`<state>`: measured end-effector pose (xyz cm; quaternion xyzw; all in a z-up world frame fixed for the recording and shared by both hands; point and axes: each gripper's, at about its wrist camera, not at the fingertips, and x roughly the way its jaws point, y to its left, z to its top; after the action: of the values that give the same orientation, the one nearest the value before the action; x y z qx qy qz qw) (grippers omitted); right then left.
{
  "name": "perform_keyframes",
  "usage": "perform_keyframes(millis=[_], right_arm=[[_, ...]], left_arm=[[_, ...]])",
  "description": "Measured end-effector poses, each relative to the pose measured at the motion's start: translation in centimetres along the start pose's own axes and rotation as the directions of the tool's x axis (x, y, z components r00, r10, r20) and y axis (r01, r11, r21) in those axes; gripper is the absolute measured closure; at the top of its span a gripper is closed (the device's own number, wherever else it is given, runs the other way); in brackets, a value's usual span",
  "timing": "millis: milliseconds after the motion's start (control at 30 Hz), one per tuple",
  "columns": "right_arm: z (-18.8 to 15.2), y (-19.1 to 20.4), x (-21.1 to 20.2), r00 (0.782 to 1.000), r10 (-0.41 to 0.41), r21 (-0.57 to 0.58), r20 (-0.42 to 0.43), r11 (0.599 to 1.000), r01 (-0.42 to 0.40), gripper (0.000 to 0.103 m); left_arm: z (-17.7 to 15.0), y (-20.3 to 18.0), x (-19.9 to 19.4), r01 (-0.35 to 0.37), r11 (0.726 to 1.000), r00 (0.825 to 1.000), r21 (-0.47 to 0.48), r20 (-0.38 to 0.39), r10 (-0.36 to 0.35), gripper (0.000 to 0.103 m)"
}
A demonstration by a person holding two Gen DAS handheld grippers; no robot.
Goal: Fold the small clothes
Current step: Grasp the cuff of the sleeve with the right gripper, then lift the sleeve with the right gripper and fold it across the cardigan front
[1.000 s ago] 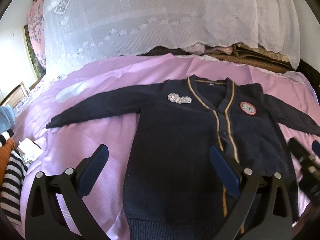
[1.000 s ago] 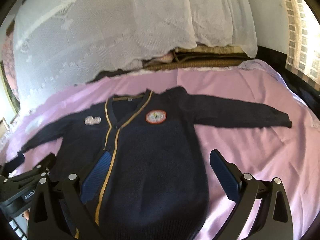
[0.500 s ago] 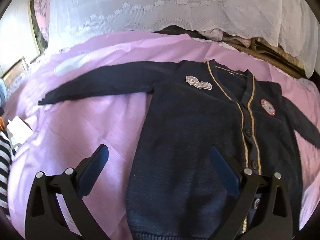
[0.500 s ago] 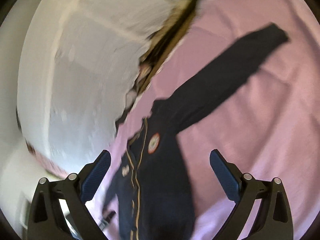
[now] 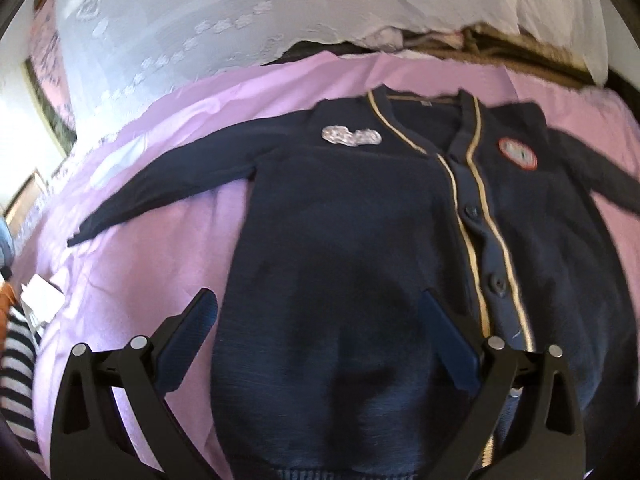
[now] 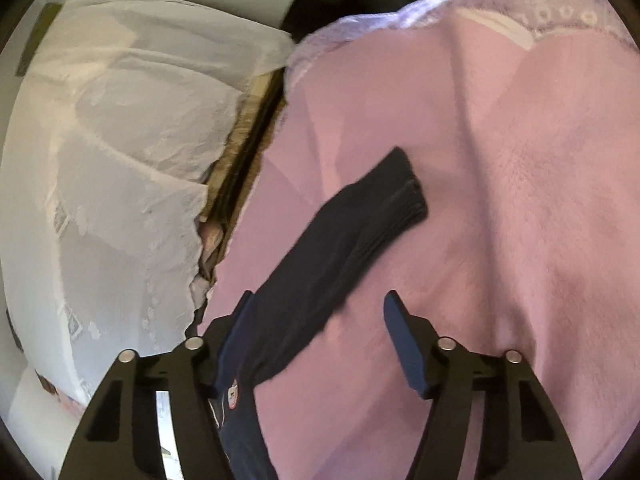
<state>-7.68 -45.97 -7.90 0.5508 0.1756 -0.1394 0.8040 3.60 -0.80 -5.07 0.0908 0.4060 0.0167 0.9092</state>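
A small navy cardigan [image 5: 352,248] with gold trim and a round red badge lies flat, face up, on a pink bedspread [image 5: 160,264], both sleeves spread out. My left gripper [image 5: 320,336] is open and empty, hovering over the cardigan's lower left body. In the right wrist view the cardigan's right sleeve [image 6: 340,240] stretches away to its ribbed cuff [image 6: 404,196]. My right gripper [image 6: 316,332] is open and empty, its jaws straddling the sleeve near the shoulder, above the fabric.
White lace bedding [image 5: 240,20] is piled along the head of the bed and shows in the right wrist view [image 6: 120,160]. Striped clothes [image 5: 16,360] and a white tag [image 5: 40,304] lie at the left edge. Pink bedspread [image 6: 520,220] extends beyond the cuff.
My right gripper has swung right and rolled, now looking along the right sleeve toward its cuff. My left gripper has shifted slightly over the cardigan's body. Both stayed open.
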Motion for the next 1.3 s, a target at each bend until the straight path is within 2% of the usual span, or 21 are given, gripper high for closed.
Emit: perform_keyframes(millis=[167,367,400,433,500,600,700,800,900,967,1000,1067,1100,1133,1200,1267,1300], right_arm=[[1.5,-0.2,2.5,0.997,-0.072,0.012,0.014,0.997,0.072,0.043],[3.4,1.0,5.8,0.985,-0.152,-0.075,0.080,0.985,0.158,0.045],[3.5,1.2,6.2,0.981,-0.168,-0.097,0.093,0.979,0.177,0.054],[3.7,1.4,6.5,0.976,-0.190,-0.121,0.109,0.972,0.203,0.067],[3.9,0.9,6.6,0.976,-0.183,-0.111,0.117,0.974,0.196,0.090],[4.9,-0.9,5.7,0.991,-0.080,0.008,0.103,0.997,0.079,0.096],[5.3,-1.4,4.0,0.991,-0.023,0.057,0.131,0.998,0.016,0.096],[5.3,-0.5,2.2,0.986,0.022,0.033,0.164,0.999,-0.028,0.096],[5.1,0.4,2.4,0.984,-0.045,-0.053,0.170,0.997,0.055,0.096],[5.2,-1.0,3.8,0.984,-0.117,-0.015,0.131,0.993,0.120,0.096],[5.3,-2.1,4.4,0.986,-0.131,0.024,0.107,0.991,0.129,0.096],[5.9,-3.1,4.9,0.993,-0.094,0.072,0.069,0.993,0.089,0.096],[6.1,-2.9,4.9,0.994,-0.086,0.063,0.061,0.995,0.082,0.092],[6.2,-2.7,4.9,0.995,-0.086,0.048,0.045,0.995,0.084,0.083],[6.1,-2.4,5.0,0.997,-0.073,0.025,0.038,0.997,0.072,0.078],[5.8,-1.6,5.1,0.993,-0.107,-0.018,0.049,0.994,0.108,0.079],[5.7,-1.3,5.2,0.992,-0.119,-0.037,0.052,0.992,0.121,0.085]], left_arm=[[-0.4,-1.5,0.1,-0.060,0.996,0.998,0.072,0.023,0.059,0.004],[-0.6,-1.6,0.4,-0.052,0.996,0.999,0.066,0.014,0.051,0.004],[-0.6,-1.5,0.6,-0.045,0.997,0.999,0.060,0.006,0.045,0.004],[-0.6,-1.5,0.6,-0.041,0.998,0.999,0.057,0.002,0.041,0.004],[-0.5,-1.3,0.8,-0.033,0.998,0.999,0.048,-0.007,0.033,0.004],[-0.6,-1.3,0.8,-0.028,0.999,1.000,0.041,-0.011,0.028,0.004],[-0.7,-1.4,0.7,-0.030,0.999,1.000,0.043,-0.007,0.030,0.004],[-0.7,-1.3,0.6,-0.032,0.999,0.999,0.043,-0.006,0.033,0.004],[-0.7,-1.3,0.6,-0.034,0.998,0.999,0.045,-0.006,0.034,0.004],[-0.7,-1.3,0.5,-0.035,0.998,0.999,0.046,-0.004,0.035,0.004],[-0.7,-1.2,0.5,-0.038,0.998,0.999,0.047,-0.003,0.038,0.004],[-0.5,-1.0,0.1,-0.056,0.997,0.998,0.045,0.015,0.055,0.004],[-0.3,-0.8,-0.1,-0.062,0.997,0.998,0.040,0.030,0.061,0.004],[-0.1,-0.3,-0.5,-0.062,0.997,0.997,0.035,0.052,0.060,0.004],[0.3,0.6,-1.1,-0.065,0.997,0.994,0.045,0.092,0.061,0.004],[0.8,2.1,-1.6,-0.120,0.990,0.983,0.074,0.150,0.107,0.004],[1.1,2.8,-1.6,-0.160,0.984,0.974,0.084,0.175,0.143,0.004]])
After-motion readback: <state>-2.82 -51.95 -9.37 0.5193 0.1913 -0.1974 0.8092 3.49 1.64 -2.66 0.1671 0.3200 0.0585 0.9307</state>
